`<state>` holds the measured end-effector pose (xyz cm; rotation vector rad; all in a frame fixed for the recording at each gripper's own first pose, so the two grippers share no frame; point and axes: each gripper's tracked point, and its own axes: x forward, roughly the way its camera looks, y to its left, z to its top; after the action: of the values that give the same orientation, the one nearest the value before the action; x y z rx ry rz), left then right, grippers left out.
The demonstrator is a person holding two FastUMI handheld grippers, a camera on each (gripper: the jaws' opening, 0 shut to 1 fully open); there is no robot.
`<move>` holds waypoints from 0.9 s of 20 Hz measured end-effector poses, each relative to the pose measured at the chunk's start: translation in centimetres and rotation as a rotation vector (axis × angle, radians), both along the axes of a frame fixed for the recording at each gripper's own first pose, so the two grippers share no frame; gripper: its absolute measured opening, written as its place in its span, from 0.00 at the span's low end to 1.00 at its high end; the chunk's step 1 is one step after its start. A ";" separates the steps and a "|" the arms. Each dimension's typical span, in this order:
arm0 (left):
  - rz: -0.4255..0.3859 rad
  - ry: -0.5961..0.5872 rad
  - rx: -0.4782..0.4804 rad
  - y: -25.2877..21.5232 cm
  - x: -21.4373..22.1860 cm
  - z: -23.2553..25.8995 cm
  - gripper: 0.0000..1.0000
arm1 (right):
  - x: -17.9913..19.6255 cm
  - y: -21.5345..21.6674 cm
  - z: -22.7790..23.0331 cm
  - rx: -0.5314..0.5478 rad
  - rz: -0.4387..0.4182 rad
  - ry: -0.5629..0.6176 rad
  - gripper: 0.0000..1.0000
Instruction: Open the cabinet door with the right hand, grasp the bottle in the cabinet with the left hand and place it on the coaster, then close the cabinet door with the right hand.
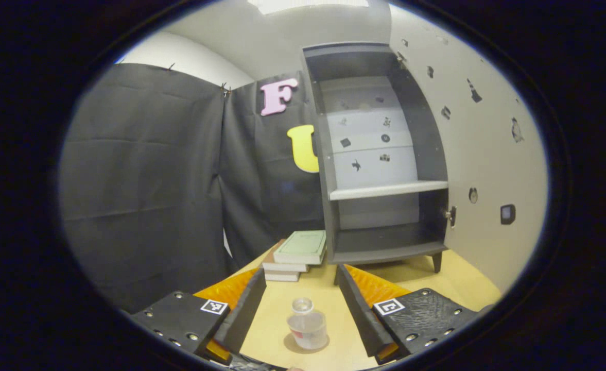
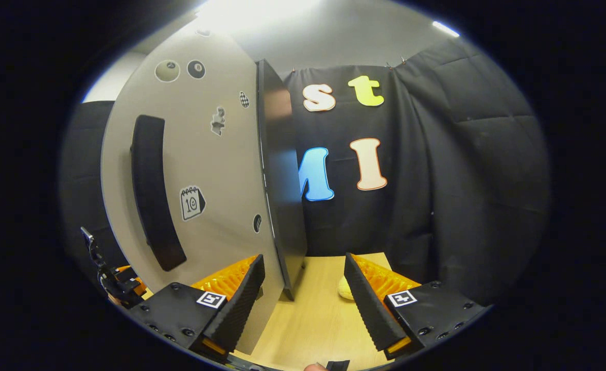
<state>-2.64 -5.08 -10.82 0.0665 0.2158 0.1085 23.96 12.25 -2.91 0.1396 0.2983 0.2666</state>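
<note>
Left gripper view: left gripper (image 1: 300, 309) spread, empty; bottle (image 1: 308, 324) stands on coaster (image 1: 292, 346) on tabletop (image 1: 426, 273) before open cabinet (image 1: 380, 154); clear, light, likely slippery, hold mid-body
Right gripper view: right gripper (image 2: 303, 299) spread around cabinet door (image 2: 200, 170) edge; stiff panel, push flat

Between the spread fingers of my left claw (image 1: 298, 315) the bottle (image 1: 308, 330) stands on the coaster (image 1: 288, 344), on the surface (image 1: 318, 288). Ahead of it and slightly left lies a stack of books (image 1: 296, 254). Behind those, to the right, stands the cabinet (image 1: 380, 154), open, with one shelf (image 1: 387, 189) across its middle. Its door (image 1: 488, 170) swings out to my right.

Ahead of my right claw (image 2: 303, 304) the door's edge (image 2: 281, 185) stands between the parted fingers, its face and handle (image 2: 153, 190) to the left.
</note>
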 end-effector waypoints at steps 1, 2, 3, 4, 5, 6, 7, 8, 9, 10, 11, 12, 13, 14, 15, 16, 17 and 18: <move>-0.002 -0.018 -0.004 0.1 0.2 1.2 0.84 | 0.1 0.1 0.7 0.001 0.002 -0.014 0.98; -0.002 -0.031 -0.010 0.3 0.3 2.1 0.84 | 0.1 0.6 1.4 0.008 0.007 -0.025 0.98; -0.001 -0.038 -0.018 0.5 0.4 2.8 0.85 | 0.1 1.0 2.1 0.018 0.015 -0.033 0.98; -0.004 -0.046 -0.027 0.5 0.6 3.5 0.85 | 0.2 1.4 2.7 0.027 0.022 -0.040 0.98; -0.012 -0.052 -0.038 0.5 1.0 4.2 0.85 | 0.2 1.7 3.3 0.033 0.025 -0.046 0.98; -0.025 -0.059 -0.049 0.5 1.4 4.7 0.84 | 0.2 1.9 3.9 0.037 0.024 -0.056 0.98; -0.041 -0.068 -0.055 0.5 1.9 5.3 0.84 | 0.4 2.0 4.5 0.040 0.015 -0.069 0.98; -0.056 -0.071 -0.054 0.7 2.4 5.7 0.85 | 0.4 2.2 4.9 0.049 0.005 -0.076 0.98; -0.069 -0.071 -0.044 1.0 2.9 5.9 0.85 | 0.4 2.8 5.2 0.065 0.008 -0.079 0.98; -0.077 -0.078 -0.031 1.5 3.1 6.3 0.84 | 0.3 3.7 5.4 0.084 0.020 -0.080 0.98; -0.085 -0.088 -0.021 2.0 3.6 6.6 0.89 | 0.6 4.0 5.4 0.082 0.002 -0.081 0.98; -0.091 -0.090 -0.016 2.5 3.9 6.5 0.87 | 0.5 3.7 5.5 0.080 -0.012 -0.081 0.90; -0.098 -0.092 -0.016 3.0 4.3 6.5 0.84 | 0.6 4.0 5.4 0.085 -0.014 -0.072 0.89; -0.104 -0.094 -0.022 3.5 4.6 6.4 0.84 | 0.6 4.4 5.2 0.098 -0.014 -0.058 0.96; -0.107 -0.092 -0.033 3.9 5.0 6.2 0.87 | 0.6 4.9 5.0 0.113 -0.012 -0.040 0.96; -0.107 -0.092 -0.043 4.5 5.2 6.0 0.84 | 0.7 5.4 4.8 0.127 -0.009 -0.027 0.96; -0.107 -0.095 -0.053 5.0 5.5 6.1 0.87 | 0.7 5.8 4.8 0.132 -0.005 -0.021 0.96; -0.109 -0.096 -0.062 5.4 5.7 6.0 0.84 | 0.7 6.2 4.8 0.132 -0.007 -0.021 0.96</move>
<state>3.10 0.33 -4.84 0.0110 0.1194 -0.0039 24.67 18.46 1.93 0.2677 0.2594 0.2806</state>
